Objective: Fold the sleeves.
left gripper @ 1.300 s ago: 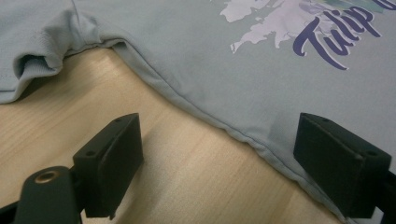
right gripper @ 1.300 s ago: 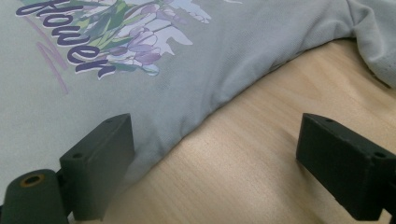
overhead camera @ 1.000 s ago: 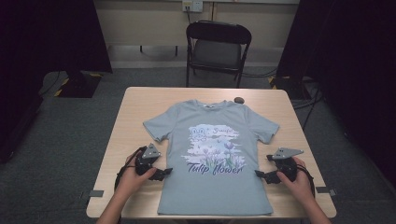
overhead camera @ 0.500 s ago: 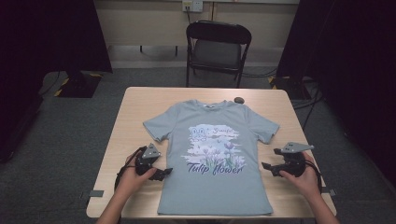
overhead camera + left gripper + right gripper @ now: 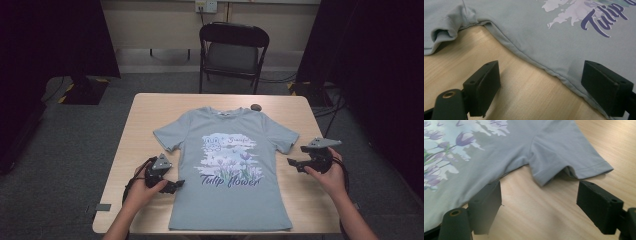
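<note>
One light blue T-shirt (image 5: 230,165) lies flat, print up, in the middle of the frame on one wooden surface (image 5: 145,120), its two short sleeves spread to either side. Two grippers are held by two hands. The left gripper (image 5: 172,186), lower left, has its jaws apart beside the shirt's side hem, clamping nothing. The right gripper (image 5: 295,164), at mid right, has just been closing slightly, jaws wide apart with bare wood between them, near one sleeve (image 5: 574,157). One folding chair (image 5: 234,55) stands at upper centre, and one small dark object (image 5: 256,107) lies by the collar.
</note>
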`<action>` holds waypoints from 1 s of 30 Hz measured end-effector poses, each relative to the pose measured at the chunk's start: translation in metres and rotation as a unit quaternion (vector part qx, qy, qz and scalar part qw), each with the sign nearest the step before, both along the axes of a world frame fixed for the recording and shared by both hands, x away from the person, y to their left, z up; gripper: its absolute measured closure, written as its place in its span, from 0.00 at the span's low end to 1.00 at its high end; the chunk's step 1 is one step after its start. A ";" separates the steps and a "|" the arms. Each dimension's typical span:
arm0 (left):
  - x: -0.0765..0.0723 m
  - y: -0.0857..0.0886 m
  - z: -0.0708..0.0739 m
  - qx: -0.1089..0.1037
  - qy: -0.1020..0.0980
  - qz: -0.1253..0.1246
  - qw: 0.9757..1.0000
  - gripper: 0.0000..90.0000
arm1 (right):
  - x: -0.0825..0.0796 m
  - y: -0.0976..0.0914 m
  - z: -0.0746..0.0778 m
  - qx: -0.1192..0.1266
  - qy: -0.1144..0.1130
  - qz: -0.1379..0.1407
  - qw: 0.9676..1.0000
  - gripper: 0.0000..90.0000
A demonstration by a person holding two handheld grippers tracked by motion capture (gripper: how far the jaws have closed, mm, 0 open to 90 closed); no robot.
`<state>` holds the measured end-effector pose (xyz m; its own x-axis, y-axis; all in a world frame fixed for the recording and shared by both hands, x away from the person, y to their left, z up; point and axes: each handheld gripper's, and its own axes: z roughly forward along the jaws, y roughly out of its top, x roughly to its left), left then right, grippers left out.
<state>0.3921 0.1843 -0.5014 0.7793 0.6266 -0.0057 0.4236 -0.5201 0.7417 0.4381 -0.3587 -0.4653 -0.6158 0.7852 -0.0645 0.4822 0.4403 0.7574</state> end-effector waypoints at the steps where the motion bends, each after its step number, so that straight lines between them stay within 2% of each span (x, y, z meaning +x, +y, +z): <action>1: 0.000 0.000 0.000 0.000 0.000 0.000 1.000 0.17 | 0.003 -0.002 0.000 0.002 0.002 -0.004 1.000 0.22; 10: 0.000 0.000 0.000 0.000 0.000 0.000 1.000 0.17 | 0.023 -0.011 0.001 0.008 0.000 -0.034 0.999 0.25; 15: 0.000 0.000 0.000 0.000 0.000 0.000 1.000 0.17 | 0.039 -0.018 -0.002 0.025 0.006 -0.057 0.998 0.27; 30: 0.000 0.000 0.000 0.000 0.000 0.000 1.000 0.17 | 0.073 -0.029 0.001 0.021 0.004 -0.093 0.995 0.32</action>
<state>0.3922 0.1843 -0.5014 0.7794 0.6265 -0.0057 0.4236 -0.5203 0.7415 0.5112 -0.3879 -0.4646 -0.4604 0.8874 -0.0246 0.5587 0.3112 0.7688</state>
